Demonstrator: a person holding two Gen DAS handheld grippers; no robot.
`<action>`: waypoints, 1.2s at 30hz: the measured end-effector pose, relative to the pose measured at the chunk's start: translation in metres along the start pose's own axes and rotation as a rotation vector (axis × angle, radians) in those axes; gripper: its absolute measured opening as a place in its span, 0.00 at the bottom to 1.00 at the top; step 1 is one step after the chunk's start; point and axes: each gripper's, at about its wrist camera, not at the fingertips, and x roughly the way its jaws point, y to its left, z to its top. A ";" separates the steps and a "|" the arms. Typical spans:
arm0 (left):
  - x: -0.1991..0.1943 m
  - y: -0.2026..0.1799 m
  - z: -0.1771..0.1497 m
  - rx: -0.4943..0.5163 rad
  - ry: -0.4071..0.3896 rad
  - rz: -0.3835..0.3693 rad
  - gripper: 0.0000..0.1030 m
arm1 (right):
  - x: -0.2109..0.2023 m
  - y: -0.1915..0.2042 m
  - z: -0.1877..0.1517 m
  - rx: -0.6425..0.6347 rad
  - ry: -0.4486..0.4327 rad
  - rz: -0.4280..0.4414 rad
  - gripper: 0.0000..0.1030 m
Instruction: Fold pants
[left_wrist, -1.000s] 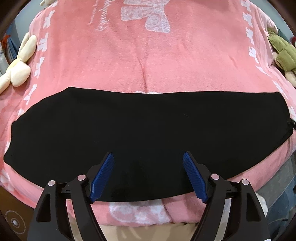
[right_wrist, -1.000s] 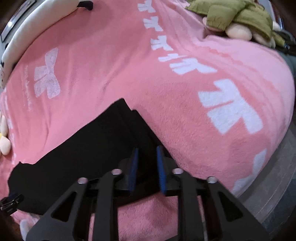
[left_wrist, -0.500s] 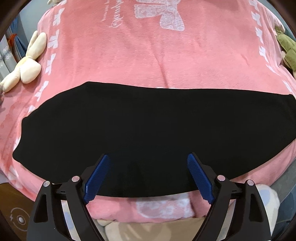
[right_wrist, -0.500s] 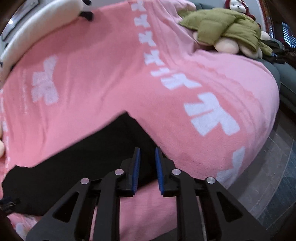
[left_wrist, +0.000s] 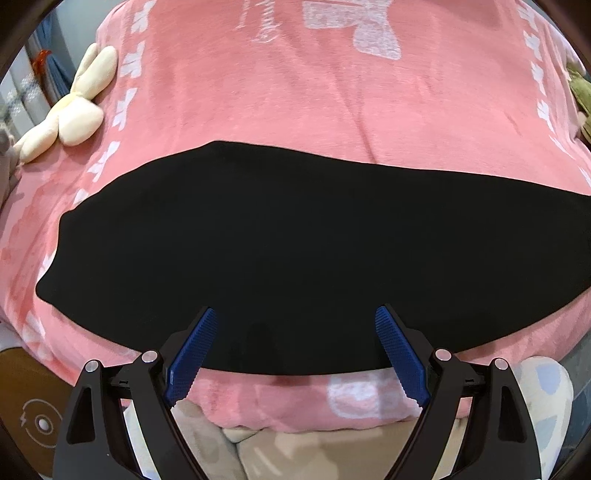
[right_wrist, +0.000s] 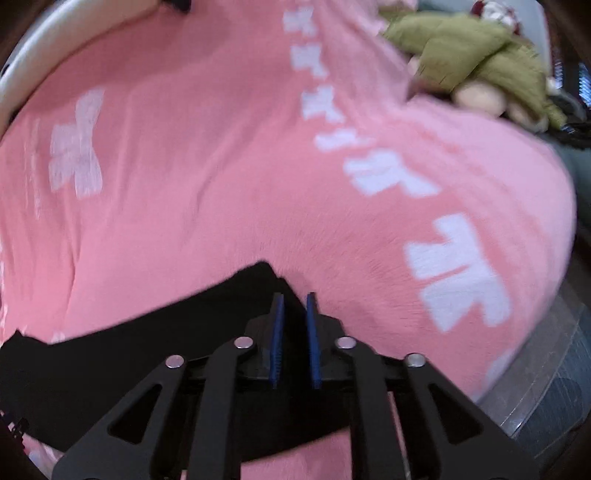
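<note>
The black pants (left_wrist: 303, 251) lie flat in a long band across the pink blanket (left_wrist: 295, 92), near the bed's front edge. My left gripper (left_wrist: 295, 321) is open and empty, its blue pads above the near edge of the pants at the middle. In the right wrist view the pants (right_wrist: 147, 343) run off to the left. My right gripper (right_wrist: 294, 306) is shut on the right end of the pants, near their far corner. That view is blurred.
A cream plush toy (left_wrist: 70, 114) lies at the blanket's left edge. A green plush toy (right_wrist: 472, 62) lies at the far right of the bed. The blanket (right_wrist: 221, 166) has white bow prints. Floor shows below the bed's front edge (left_wrist: 332, 454).
The left gripper has drawn back and shifted right, so the pants sit further left and higher in its view. The right gripper stays shut on the pants end and has moved with it.
</note>
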 end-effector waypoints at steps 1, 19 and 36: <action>0.001 0.003 -0.001 -0.006 0.002 0.005 0.83 | -0.013 -0.001 -0.006 0.016 -0.022 0.016 0.14; 0.015 0.042 -0.024 -0.061 0.049 -0.007 0.83 | -0.039 -0.036 -0.084 0.330 -0.010 0.098 0.69; 0.021 0.058 -0.022 -0.086 0.042 -0.043 0.83 | -0.001 -0.035 -0.063 0.406 -0.023 0.122 0.20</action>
